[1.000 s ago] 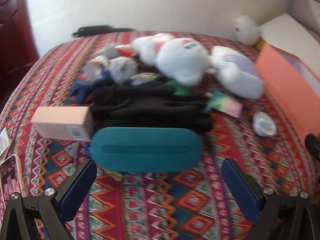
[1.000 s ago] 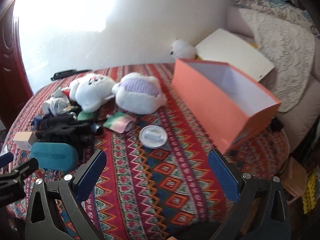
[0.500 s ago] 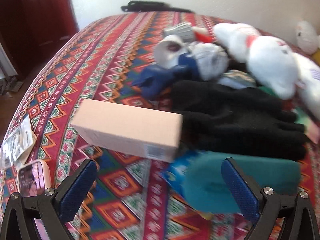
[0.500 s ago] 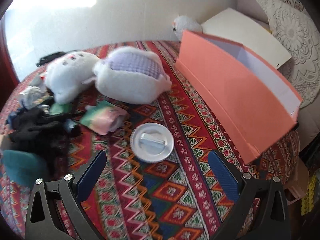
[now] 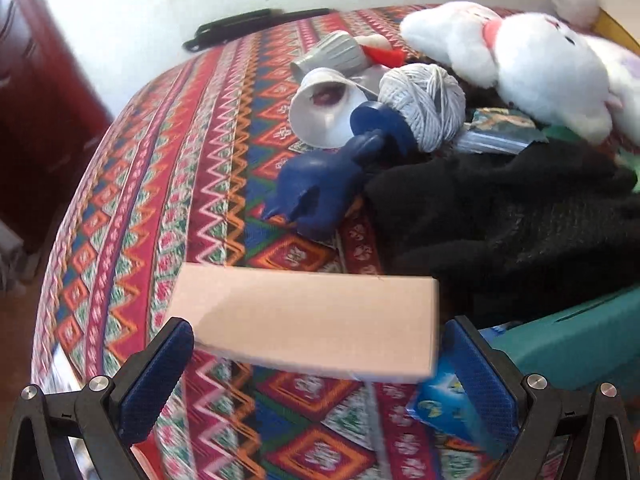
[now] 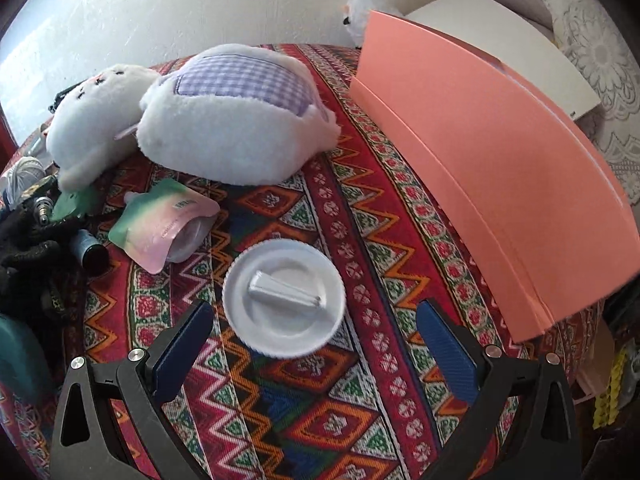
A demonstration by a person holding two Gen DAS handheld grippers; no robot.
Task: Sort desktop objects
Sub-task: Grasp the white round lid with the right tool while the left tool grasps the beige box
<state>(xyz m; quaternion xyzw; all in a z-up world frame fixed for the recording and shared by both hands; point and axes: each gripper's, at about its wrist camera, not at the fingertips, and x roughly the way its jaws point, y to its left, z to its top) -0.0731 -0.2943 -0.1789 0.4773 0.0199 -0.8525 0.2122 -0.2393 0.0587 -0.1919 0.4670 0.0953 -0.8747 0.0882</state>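
1. Reading labels: the pastel pouch [image 6: 166, 222], left of centre in the right wrist view, carries small print, too tiny to make out. The blue packet [image 5: 448, 404], lower right of the left wrist view, shows printed marks, blurred.
2. Left gripper [image 5: 316, 364] is spread wide, jaws either side of the tan box [image 5: 312, 320] w/ the box between them at lower centre; contact unclear, frame is smeared there.
3. Right gripper [image 6: 316, 344] is also wide apart, holding nothing, w/ the white round lid [image 6: 284, 298] between its fingers at lower centre, lying on the patterned cloth [image 6: 360, 264].
4. Orange box [image 6: 480, 168] at right of the right wrist view; only its outer wall shows, inside hidden.
5. White cup [image 5: 324, 114] lies on its side at upper centre of the left wrist view, something dark inside.
6. Near it: yarn ball [image 5: 424, 104], blue plastic toy [image 5: 328, 188], black gloves [image 5: 500, 216], white plush [image 5: 532, 64], teal case [image 5: 576, 340] at right edge.
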